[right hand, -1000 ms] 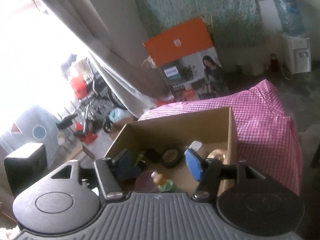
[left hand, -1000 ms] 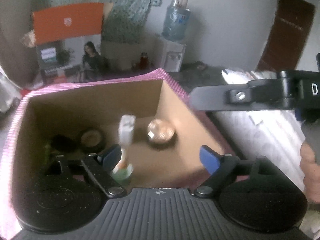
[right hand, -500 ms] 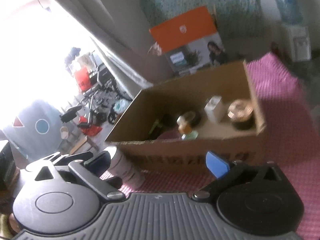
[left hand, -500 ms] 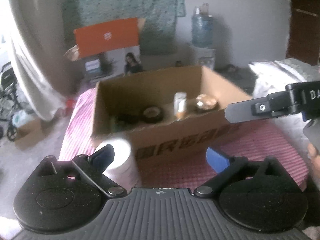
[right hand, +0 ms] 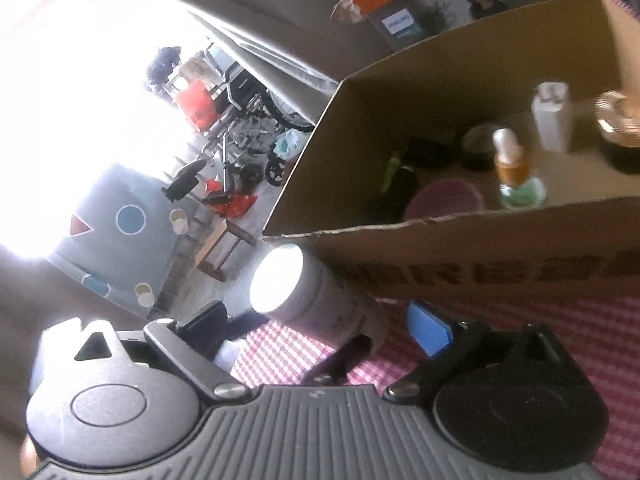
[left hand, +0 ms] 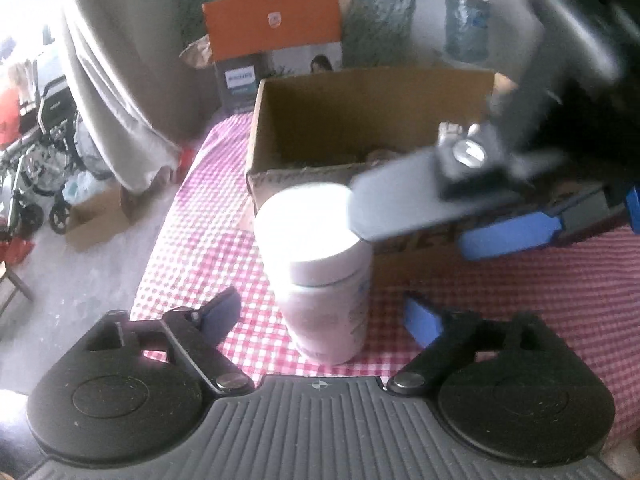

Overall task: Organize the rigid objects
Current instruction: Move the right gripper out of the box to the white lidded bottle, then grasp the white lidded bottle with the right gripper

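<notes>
Both tongs, left (left hand: 320, 320) and right (right hand: 320, 326), stand spread around the white jar (left hand: 320, 264) beside the box (left hand: 360, 120), near the tabletop's left edge; the left tongs have just been narrowing. Next: pinch, lift it in.

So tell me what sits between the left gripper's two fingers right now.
The white-lidded jar stands upright on the checked cloth between the open left gripper fingers, with neither pad touching it. The left wrist view shows this.
</notes>
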`<state>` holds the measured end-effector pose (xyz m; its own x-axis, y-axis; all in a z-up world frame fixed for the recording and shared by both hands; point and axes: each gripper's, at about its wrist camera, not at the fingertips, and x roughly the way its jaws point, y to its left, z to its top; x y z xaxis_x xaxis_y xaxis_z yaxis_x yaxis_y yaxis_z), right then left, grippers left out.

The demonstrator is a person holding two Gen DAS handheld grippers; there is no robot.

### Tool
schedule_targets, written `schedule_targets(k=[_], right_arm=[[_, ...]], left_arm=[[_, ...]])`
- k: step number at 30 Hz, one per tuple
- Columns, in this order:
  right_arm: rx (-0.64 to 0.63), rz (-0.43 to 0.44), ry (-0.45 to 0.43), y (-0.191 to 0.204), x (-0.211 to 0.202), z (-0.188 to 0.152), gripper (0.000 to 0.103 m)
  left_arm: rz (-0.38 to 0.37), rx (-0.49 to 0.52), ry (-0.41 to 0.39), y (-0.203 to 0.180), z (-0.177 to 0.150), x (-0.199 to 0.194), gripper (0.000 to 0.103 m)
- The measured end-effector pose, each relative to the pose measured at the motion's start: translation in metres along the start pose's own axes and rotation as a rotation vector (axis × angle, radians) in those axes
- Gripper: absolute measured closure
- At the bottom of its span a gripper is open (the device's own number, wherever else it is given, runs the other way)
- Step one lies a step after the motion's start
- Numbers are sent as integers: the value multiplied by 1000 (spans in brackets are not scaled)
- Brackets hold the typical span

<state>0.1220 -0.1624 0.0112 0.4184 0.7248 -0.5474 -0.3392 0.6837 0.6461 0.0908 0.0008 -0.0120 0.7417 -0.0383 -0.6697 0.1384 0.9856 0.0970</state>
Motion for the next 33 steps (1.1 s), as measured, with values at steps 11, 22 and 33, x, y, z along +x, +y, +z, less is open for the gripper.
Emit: schedule_targets(k=[11, 22, 33], right_arm=[[59, 24, 11, -6, 22, 8, 40], [73, 22, -22, -10, -4, 1, 48], [155, -59, -103, -48, -68, -22, 48]], left_arm=[[-36, -56, 9, 14, 0, 3, 50], [-109, -11, 17, -10, -3, -8, 51], [-261, 142, 45, -70, 2, -14, 51]])
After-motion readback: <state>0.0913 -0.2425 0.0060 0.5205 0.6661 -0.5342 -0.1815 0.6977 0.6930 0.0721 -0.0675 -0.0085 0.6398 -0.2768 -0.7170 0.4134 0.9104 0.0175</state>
